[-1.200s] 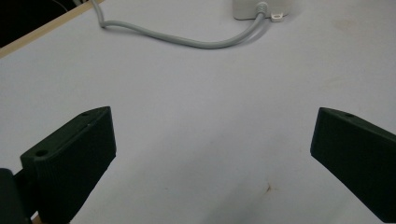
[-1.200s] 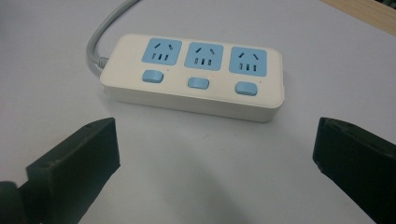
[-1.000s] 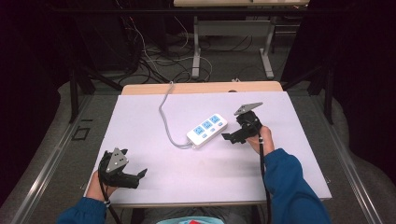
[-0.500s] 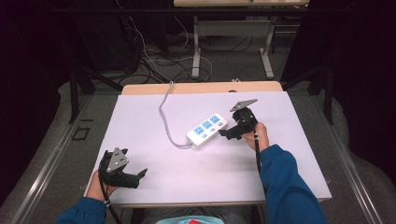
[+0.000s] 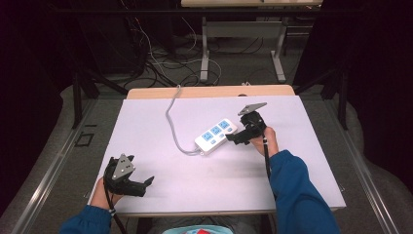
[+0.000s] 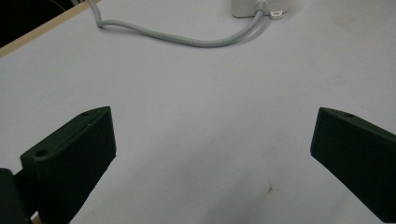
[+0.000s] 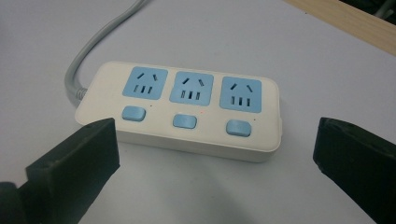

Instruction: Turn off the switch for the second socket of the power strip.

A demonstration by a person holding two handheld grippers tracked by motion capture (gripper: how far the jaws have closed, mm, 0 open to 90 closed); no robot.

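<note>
The right gripper [image 5: 233, 139] sits just beside the power strip [image 5: 216, 136], at its right-hand long side, jaws spread wide and gripping nothing. Through the right gripper view, the strip [image 7: 187, 112] lies flat between and beyond the two black jaws, all three blue sockets and three blue buttons facing up, a tiny red dot by the middle button. The strip rests near the middle of the table [image 5: 160, 122], a little toward the far edge, angled across it. Its grey cord [image 5: 171, 117] loops off the strip's near-left end and runs up over the far edge. Over at the near-left corner, the left gripper [image 5: 145, 183] rests low by the edge, well apart from the strip. Its jaws gape wide too, bare white table [image 6: 201, 116] between them, the cord [image 6: 187, 39] curving far ahead.
</note>
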